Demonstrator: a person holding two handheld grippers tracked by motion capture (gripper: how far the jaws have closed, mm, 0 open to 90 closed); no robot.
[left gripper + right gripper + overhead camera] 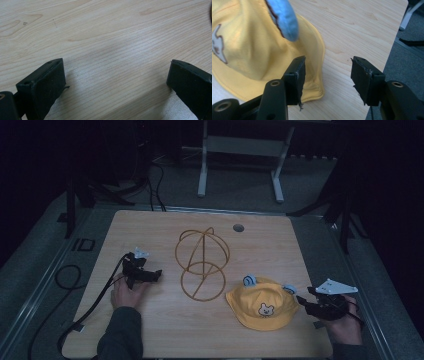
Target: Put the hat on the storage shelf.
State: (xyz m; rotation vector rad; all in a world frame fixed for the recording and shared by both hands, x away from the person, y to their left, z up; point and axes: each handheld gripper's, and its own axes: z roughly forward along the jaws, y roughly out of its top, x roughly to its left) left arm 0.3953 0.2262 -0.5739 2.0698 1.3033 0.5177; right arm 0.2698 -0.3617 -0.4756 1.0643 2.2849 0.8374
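Your right tongs (pixel 327 72) stand partly open at the near right edge of the yellow hat (pixel 254 50), one pad over the brim, the other over bare worktop (pixel 352 30); nothing is clamped. The hat lies flat on the worktop's near right part, just beside the wire hat stand (pixel 202 262). Your left tongs (pixel 116 80) gape wide over bare wood, holding nothing.
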